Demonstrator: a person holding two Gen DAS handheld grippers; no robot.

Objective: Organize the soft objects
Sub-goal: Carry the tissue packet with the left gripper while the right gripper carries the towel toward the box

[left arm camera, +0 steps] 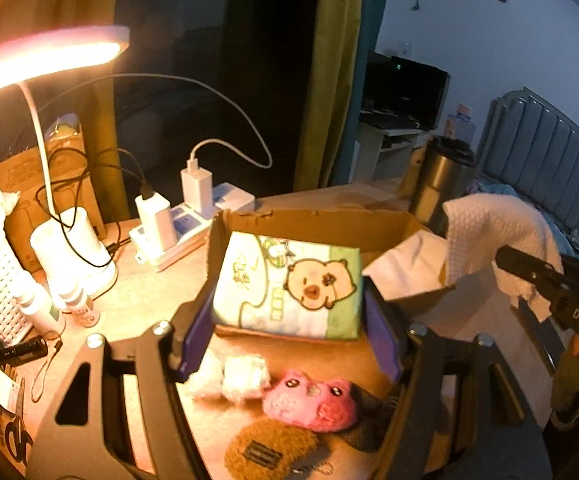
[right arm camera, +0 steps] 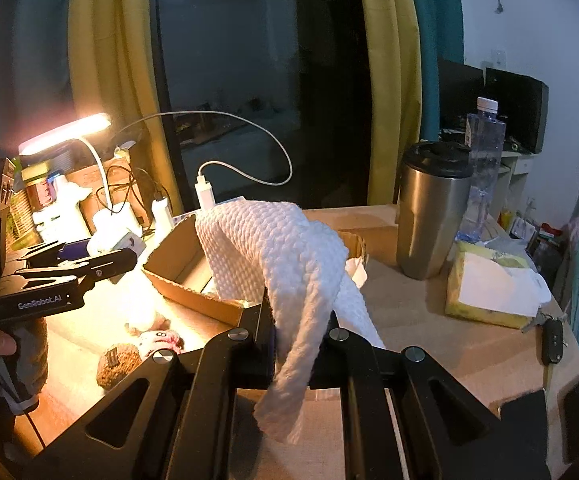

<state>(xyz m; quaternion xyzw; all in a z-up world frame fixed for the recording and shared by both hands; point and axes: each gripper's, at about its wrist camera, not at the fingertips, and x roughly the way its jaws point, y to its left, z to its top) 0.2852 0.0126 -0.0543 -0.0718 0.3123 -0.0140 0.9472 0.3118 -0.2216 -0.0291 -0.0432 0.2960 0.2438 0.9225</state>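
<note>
Above the cardboard box [left arm camera: 317,224], left gripper [left arm camera: 285,312] clamps a tissue pack [left arm camera: 289,292]; right gripper [right arm camera: 295,332] is closed on a white cloth [right arm camera: 277,248]. Best to lower both well inside the walls before letting go. Box floor hidden; plush toys [left arm camera: 309,398] partly cut off on the surface [left arm camera: 145,292].

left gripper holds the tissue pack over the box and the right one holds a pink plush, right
Not quite. The right gripper holds a white towel, as the right wrist view shows; the pink plush lies on the table. The left gripper does hold the tissue pack over the box.
</note>
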